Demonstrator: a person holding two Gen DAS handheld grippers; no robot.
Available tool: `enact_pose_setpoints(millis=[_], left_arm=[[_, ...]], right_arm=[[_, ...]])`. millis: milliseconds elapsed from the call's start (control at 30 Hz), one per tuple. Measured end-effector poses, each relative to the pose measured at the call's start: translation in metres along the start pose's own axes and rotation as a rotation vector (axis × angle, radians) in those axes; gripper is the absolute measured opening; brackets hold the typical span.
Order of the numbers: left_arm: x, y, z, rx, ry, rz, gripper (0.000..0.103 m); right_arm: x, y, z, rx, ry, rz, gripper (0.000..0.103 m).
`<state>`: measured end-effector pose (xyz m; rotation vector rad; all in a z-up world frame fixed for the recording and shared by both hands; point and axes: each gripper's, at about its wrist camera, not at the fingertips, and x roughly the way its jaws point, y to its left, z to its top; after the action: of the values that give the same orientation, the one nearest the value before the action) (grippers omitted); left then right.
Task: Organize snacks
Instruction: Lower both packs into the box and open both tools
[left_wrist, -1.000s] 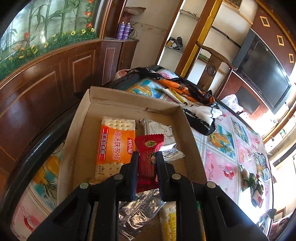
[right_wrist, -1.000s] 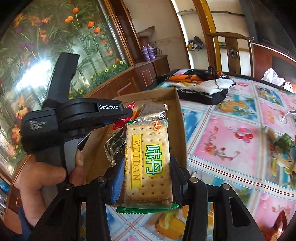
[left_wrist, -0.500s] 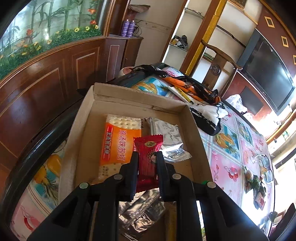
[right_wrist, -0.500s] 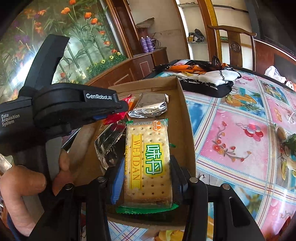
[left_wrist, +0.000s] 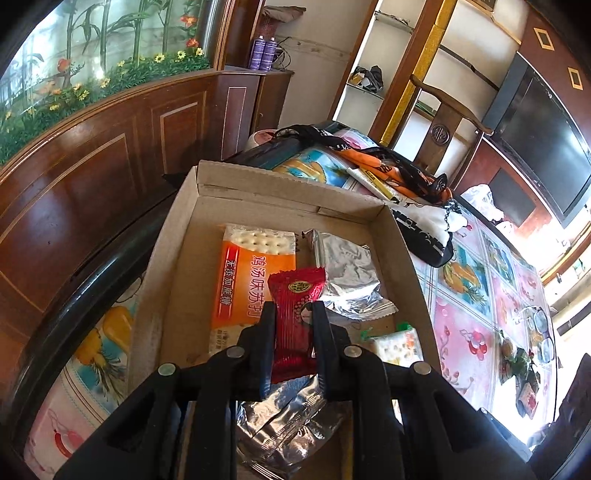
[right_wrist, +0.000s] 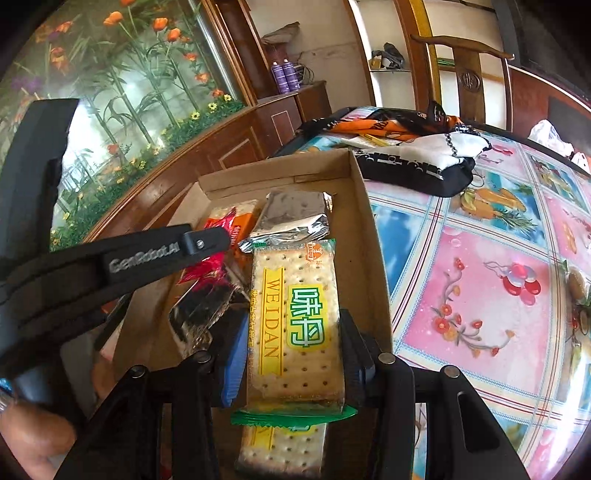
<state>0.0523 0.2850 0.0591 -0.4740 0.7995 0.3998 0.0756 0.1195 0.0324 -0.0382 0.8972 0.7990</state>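
Right wrist: right gripper (right_wrist: 295, 343) clamps green cracker pack (right_wrist: 295, 317) over cardboard box (right_wrist: 373, 258); left gripper (left_wrist: 293, 325) pinches red candy (left_wrist: 295, 317). Risk: crowded near end, packs stack crooked, grippers collide.

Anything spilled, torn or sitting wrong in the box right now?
Nothing stands out. Both packets are gripped squarely over the cardboard box: the red candy in the left hand-held gripper, the green WEIDAN crackers in the right hand-held gripper. No visible tears or spills.

My left gripper (left_wrist: 294, 321) pinches a red packet (left_wrist: 295, 317) above the box (left_wrist: 162, 280). Inside, an orange cracker pack (left_wrist: 251, 277) lies toward the far left corner, a silver pouch (left_wrist: 347, 273) just right of it, another cracker pack (left_wrist: 397, 343) by the right wall.
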Motion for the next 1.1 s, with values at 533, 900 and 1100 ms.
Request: enact_pose_setpoints(millis=[533,900,1100], left_arm=[[-0.003,-0.002,-0.001,-0.004,-0.011,-0.012,0.037],[-0.019,-0.005,0.001,-0.009,-0.087,-0.037,0.045],[-0.026,-0.011,0.0,0.016,-0.117,-0.049,0.047]], right_arm=[[-0.005,0.0,-0.003,-0.004,-0.016,0.013,0.057],[-0.03,0.005,0.002,-0.007,-0.088,0.051,0.059],[-0.042,0.004,0.0,0.0,-0.11,0.062,0.059]])
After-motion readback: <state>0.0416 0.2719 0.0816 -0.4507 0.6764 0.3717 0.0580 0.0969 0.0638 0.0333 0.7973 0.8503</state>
